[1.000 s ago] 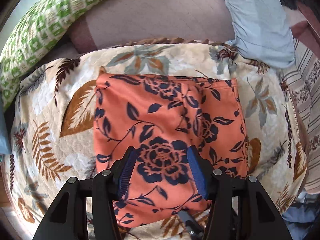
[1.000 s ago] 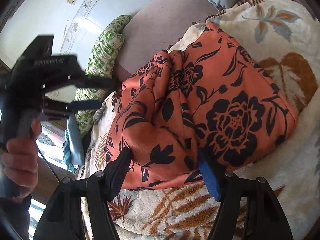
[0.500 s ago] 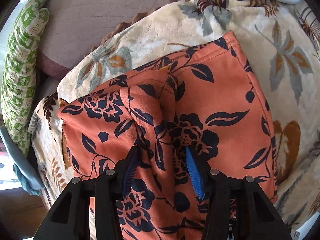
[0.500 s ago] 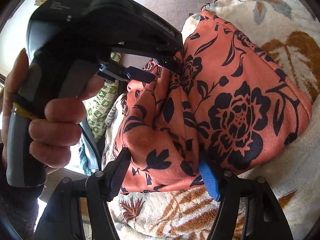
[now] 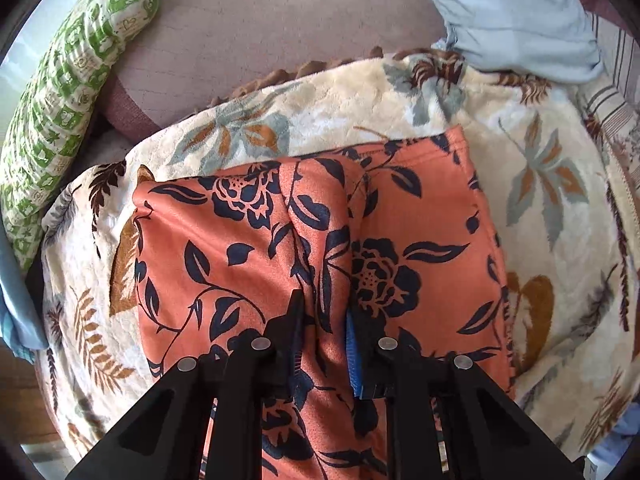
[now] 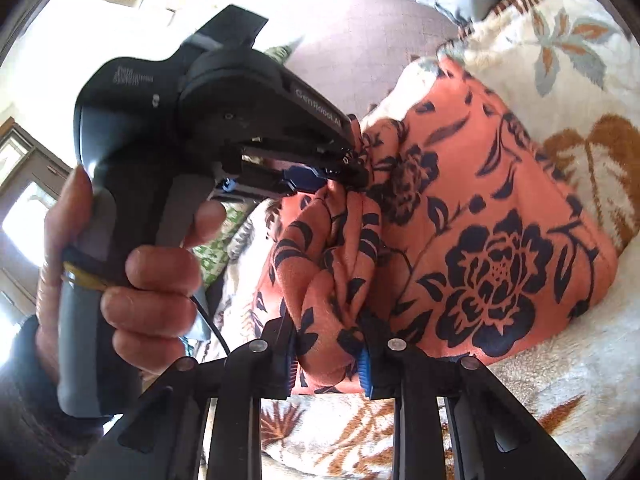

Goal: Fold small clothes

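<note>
Both grippers pinched the orange garment (image 5: 420, 216) lying on the blanket (image 5: 352, 92): left gripper (image 5: 326, 320) clamped a ridge, right gripper (image 6: 326, 344) a bunch. Only the right view showed the hand (image 6: 132, 280).

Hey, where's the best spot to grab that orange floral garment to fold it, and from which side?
Take the orange floral garment by the raised ridge of bunched cloth along its middle, coming from the near edge. That ridge stands up off the leaf-print blanket, so both the left claw and right claw pinch it there.
</note>
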`<move>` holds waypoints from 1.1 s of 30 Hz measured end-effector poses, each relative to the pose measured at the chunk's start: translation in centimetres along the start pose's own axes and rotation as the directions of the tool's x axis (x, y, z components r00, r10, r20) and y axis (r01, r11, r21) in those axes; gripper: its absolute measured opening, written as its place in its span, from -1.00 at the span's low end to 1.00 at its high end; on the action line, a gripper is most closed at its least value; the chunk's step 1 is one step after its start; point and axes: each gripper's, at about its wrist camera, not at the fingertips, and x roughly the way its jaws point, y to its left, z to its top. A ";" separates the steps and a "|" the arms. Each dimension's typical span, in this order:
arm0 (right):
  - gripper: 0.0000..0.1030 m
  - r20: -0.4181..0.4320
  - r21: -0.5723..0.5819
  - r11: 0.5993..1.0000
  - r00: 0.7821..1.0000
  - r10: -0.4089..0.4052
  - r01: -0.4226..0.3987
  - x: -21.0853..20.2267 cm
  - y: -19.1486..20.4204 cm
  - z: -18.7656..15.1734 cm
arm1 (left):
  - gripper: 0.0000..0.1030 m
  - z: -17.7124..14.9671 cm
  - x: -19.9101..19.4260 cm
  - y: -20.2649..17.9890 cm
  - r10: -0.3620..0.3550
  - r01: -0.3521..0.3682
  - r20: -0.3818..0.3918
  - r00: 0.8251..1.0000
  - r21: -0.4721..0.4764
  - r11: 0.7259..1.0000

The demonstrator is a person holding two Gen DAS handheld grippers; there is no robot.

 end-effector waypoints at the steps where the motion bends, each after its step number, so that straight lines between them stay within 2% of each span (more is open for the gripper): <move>1: -0.56 0.023 -0.004 1.000 1.000 -0.001 0.001 -0.6 0.0 0.2 | -0.68 0.2 -0.9 0.0 -0.027 0.027 0.015 1.000 -0.012 1.000; 6: -0.56 0.150 0.026 0.999 0.988 -0.025 0.022 -4.6 -1.6 1.7 | -0.68 0.7 -4.3 -2.6 -0.139 0.140 0.084 0.987 -0.009 0.990; 9: -0.55 0.174 0.086 0.995 0.983 -0.064 0.050 -5.7 -3.3 2.4 | -0.67 1.0 -3.5 -4.5 -0.165 0.165 0.082 0.983 0.004 0.986; 16: -0.55 0.054 0.275 0.957 0.993 -0.107 0.088 -5.1 -9.3 2.8 | -0.62 1.3 4.3 -6.0 -0.148 0.148 -0.024 0.989 -0.025 0.989; 21: -0.50 0.035 0.282 0.952 0.991 -0.129 0.114 -4.3 -10.1 2.6 | -0.55 1.2 4.9 -5.9 -0.157 0.157 -0.004 0.988 -0.038 0.987; 23: -0.48 0.033 0.267 0.954 0.988 -0.149 0.135 -3.7 -9.9 2.5 | -0.55 1.1 3.8 -5.2 -0.196 0.196 -0.001 0.981 -0.055 0.979; 26: -0.40 0.042 0.273 0.951 0.986 -0.159 0.141 -3.8 -9.5 2.2 | -0.54 0.3 1.0 -2.4 -0.243 0.247 0.046 0.969 -0.121 0.961; 29: -0.29 0.066 0.275 0.948 0.981 -0.182 0.158 -4.1 -8.4 2.1 | -0.47 -1.5 -1.6 1.3 -0.226 0.241 0.098 0.969 -0.190 0.952; 33: -0.10 0.144 0.233 0.945 0.953 -0.267 0.230 -5.9 -7.0 2.2 | -0.46 -4.8 -3.7 5.3 -0.105 0.132 0.133 0.986 -0.212 0.968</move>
